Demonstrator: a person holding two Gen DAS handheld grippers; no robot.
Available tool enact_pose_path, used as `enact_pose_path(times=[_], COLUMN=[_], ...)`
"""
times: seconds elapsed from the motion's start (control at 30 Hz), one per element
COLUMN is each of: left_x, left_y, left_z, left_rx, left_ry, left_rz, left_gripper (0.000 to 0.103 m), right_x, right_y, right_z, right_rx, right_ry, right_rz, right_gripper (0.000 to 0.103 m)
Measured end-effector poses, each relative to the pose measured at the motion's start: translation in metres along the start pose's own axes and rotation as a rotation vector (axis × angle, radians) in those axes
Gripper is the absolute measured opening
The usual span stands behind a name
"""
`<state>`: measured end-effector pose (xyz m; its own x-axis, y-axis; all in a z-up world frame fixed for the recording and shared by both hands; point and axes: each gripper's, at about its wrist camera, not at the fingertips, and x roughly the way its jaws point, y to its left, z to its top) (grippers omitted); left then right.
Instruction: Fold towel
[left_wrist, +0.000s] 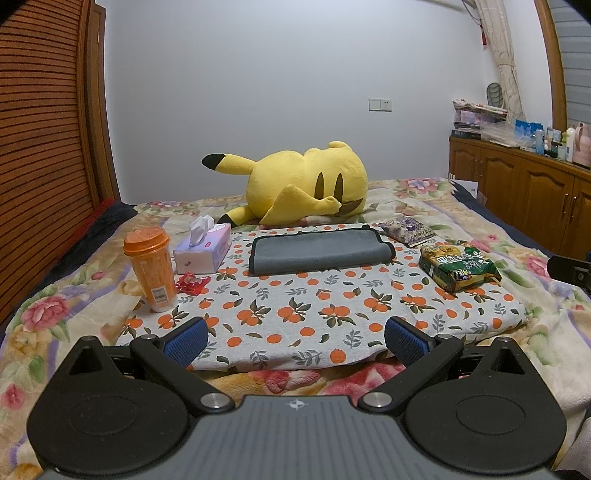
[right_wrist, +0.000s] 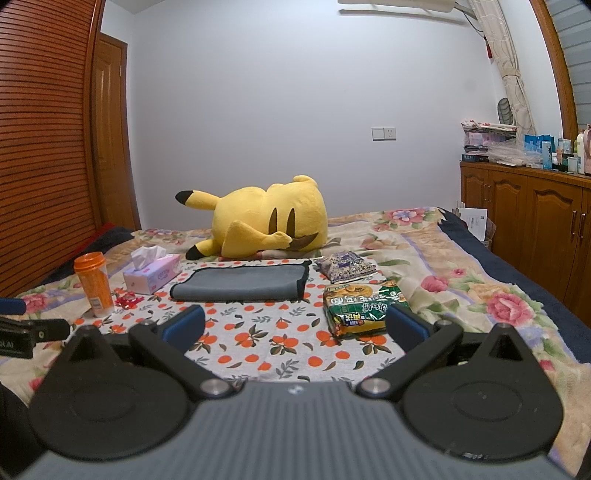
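Observation:
A grey towel with a black border (left_wrist: 320, 250) lies folded flat on the far part of an orange-print cloth (left_wrist: 306, 314) on the bed; it also shows in the right wrist view (right_wrist: 240, 282). My left gripper (left_wrist: 295, 338) is open and empty, low over the near edge of the cloth, well short of the towel. My right gripper (right_wrist: 295, 325) is open and empty, also near the cloth's front, to the right of the left one. Part of the left gripper shows at the left edge of the right wrist view (right_wrist: 22, 332).
An orange cup (left_wrist: 150, 264), a tissue box (left_wrist: 203, 249) and a red wrapper (left_wrist: 191, 283) stand left of the towel. A green noodle pack (left_wrist: 460, 266) and a purple packet (left_wrist: 406, 229) lie to its right. A yellow plush (left_wrist: 306, 182) lies behind. A wooden cabinet (left_wrist: 524, 188) stands at right.

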<state>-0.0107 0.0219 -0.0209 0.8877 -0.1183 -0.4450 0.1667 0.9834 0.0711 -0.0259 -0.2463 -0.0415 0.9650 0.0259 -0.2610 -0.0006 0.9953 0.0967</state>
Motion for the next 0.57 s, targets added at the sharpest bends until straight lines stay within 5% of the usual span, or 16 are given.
enact_pose_path(times=[0.57], left_x=[-0.0002], left_y=[0.0027], left_z=[-0.0018], left_rx=[0.002], left_ry=[0.003], left_rz=[-0.001], left_gripper=[0.103], right_x=[0.0000], right_y=[-0.0003], right_z=[-0.0001], right_rx=[0.000], right_ry=[0.000], right_rz=[0.000], right_gripper=[0.103])
